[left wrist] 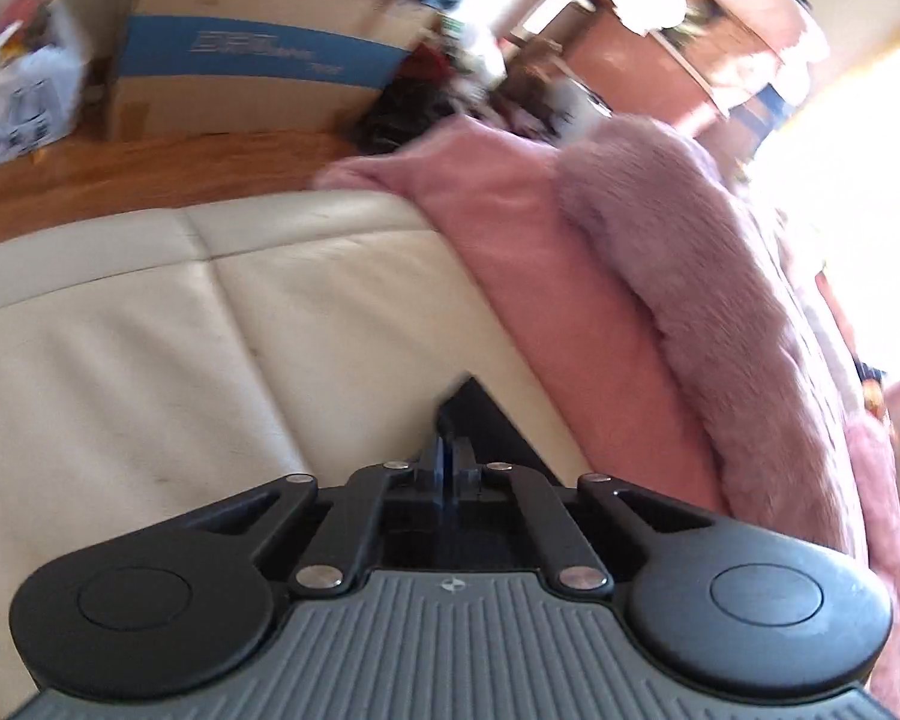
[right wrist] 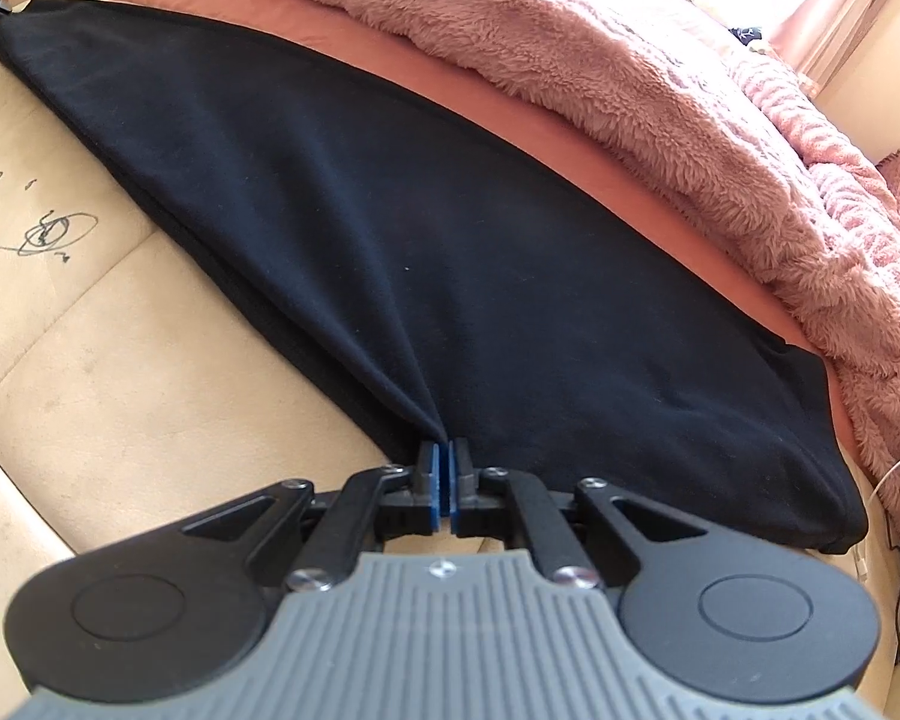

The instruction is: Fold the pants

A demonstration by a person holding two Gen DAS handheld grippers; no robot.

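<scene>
Both grippers pinch the black pants, which lie spread flat across the cream sofa seat, far edge resting against the pink sheet and the fluffy pink blanket toward 1 o'clock. right gripper has its blue pads clamped shut on a gathered bit of the near hem, cloth puckering into the jaws from 12 o'clock. left gripper is closed too, with a black corner of fabric sticking out past the tips at 12 o'clock, so I read it as holding a corner. Risks, as I judge them: the right pinch is narrow and may catch only the top layer, so lifting could peel layers apart instead of carrying the whole leg; uneven pull between the two hands would skew the fold line; dragging toward 1 o'clock could snag the blanket pile or ruck the sheet; the left bite looks shallow and could slip out under tension. Views differ: right wrist shows the full garment, its layered edge at 9 o'clock, pen scribbles on the cushion, and dark hardware at the far corner near 10 o'clock, probably the other gripper. Left wrist shows almost no pants, just the corner, but gives the room beyond: wood floor, cardboard box at 11 o'clock, a white bag, all motion-blurred
</scene>
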